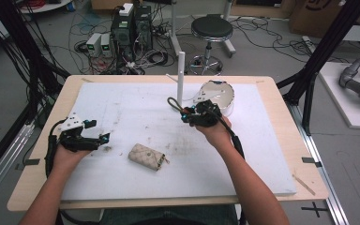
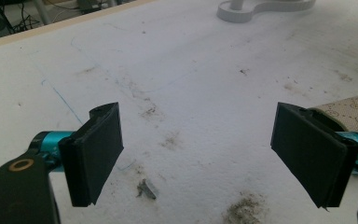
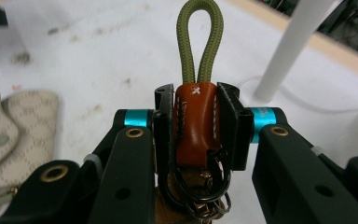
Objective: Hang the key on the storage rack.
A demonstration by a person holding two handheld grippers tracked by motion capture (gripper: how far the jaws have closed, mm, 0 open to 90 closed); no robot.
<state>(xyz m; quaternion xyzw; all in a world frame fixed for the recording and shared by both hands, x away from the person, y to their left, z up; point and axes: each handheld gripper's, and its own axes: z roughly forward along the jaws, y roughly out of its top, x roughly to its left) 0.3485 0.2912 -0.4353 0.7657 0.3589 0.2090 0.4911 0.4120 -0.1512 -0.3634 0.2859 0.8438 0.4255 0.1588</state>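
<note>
Keychain with its olive cord loop sat clamped in the right hand-held gripper, raised near the white peg stand. Left hand-held gripper gaped empty. Hanging the loop on the peg seemingly came next, needing careful alignment.

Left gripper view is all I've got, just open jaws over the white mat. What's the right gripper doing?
Observer: The right gripper is shut on a brown leather key fob with a green cord loop.
Operator: Where is it on the table?
Observer: In the high view it's held up near the white post, right of centre.
Operator: That beige thing at my right jaw?
Observer: A beige key pouch lying flat on the mat, between the two grippers.
Operator: Is my gripper touching it?
Observer: No, the left gripper sits left of it, apart.
</note>
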